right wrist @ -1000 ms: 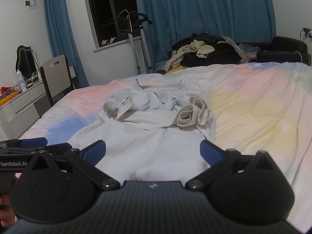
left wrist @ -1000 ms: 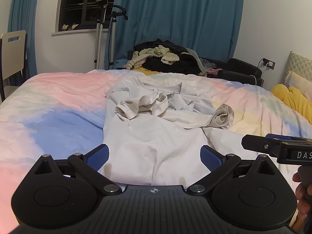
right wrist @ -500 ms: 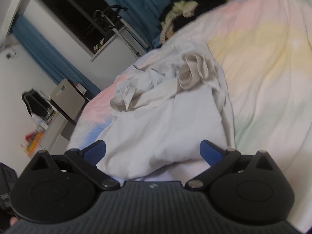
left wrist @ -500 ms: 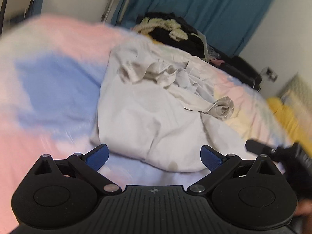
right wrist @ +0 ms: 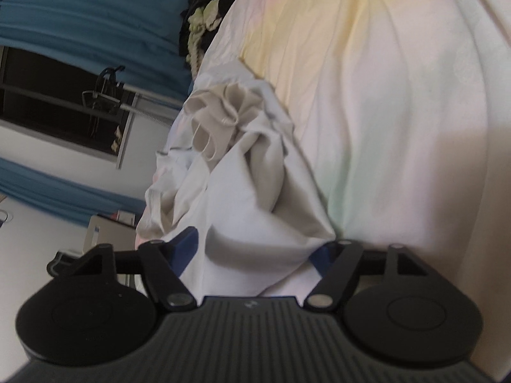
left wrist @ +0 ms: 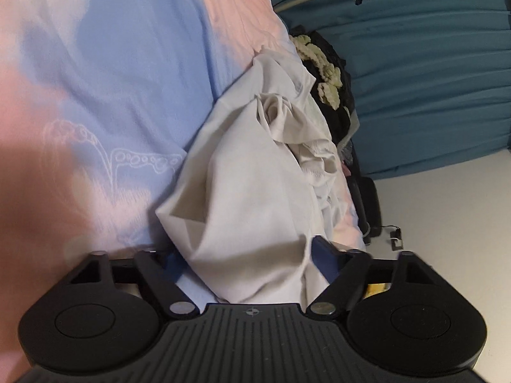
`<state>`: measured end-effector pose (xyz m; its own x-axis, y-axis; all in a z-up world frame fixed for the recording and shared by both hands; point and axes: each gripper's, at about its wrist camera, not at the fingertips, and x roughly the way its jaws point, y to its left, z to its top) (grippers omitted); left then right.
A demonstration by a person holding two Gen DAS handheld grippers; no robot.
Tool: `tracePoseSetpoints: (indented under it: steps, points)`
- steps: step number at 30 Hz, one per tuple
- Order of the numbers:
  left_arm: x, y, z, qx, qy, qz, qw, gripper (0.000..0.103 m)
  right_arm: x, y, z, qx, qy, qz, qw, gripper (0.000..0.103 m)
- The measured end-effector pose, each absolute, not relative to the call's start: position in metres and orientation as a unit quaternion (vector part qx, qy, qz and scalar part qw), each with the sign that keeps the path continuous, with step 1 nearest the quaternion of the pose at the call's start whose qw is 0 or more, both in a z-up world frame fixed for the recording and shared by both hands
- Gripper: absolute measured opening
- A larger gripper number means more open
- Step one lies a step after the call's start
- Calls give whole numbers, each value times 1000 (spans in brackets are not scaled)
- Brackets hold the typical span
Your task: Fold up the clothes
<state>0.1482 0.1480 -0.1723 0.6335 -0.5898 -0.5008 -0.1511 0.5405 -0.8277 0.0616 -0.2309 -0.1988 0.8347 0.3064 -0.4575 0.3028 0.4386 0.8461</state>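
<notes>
A pale grey-white garment (left wrist: 255, 191) lies crumpled on the pastel bed cover (left wrist: 111, 79), its sleeves bunched at the far end. My left gripper (left wrist: 247, 260) is rolled on its side at the garment's near hem. Its jaws are closing, the hem bulges between the blue pads (left wrist: 322, 257), and the gap is still wide. In the right wrist view the same garment (right wrist: 242, 191) runs away from my right gripper (right wrist: 255, 250), also rolled and low on the bed cover (right wrist: 383, 95). Its jaws are closing too, with the other near corner between its pads (right wrist: 188, 245).
A heap of dark and cream clothes (left wrist: 329, 73) sits past the bed's far edge, in front of teal curtains (left wrist: 431, 63). The right wrist view shows that heap (right wrist: 204, 16), a dark window (right wrist: 48, 102) with a rack, and a chair back (right wrist: 105, 233) beside the bed.
Both grippers dropped to the garment's near hem and rolled sideways, so the room now looks tilted. Their jaws have narrowed from fully wide, and cloth now sits between the pads.
</notes>
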Motion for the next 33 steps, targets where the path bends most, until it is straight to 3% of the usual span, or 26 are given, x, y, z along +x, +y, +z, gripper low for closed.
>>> tracePoseSetpoints:
  steps: [1,4,8,21,27,33]
  points:
    - [148,147,-172,-449,402,-136,786,42,63,-231,-199,526,288,-2,801,42]
    - [143,147,-166,-439,384,-136,801,12,63,-229,-197,515,285,2,808,21]
    - [123,152,-136,-439,340,-150,818,8,54,-231,-182,503,278,18,818,15]
    - [-10,186,-54,-419,279,-205,839,8,-50,-222,-89,510,249,87,819,14]
    - [-53,198,-53,-428,292,-215,828,8,-111,-222,-97,543,261,85,793,14]
    - [-32,194,-55,-442,304,-208,818,8,-103,-226,-105,573,265,70,773,14]
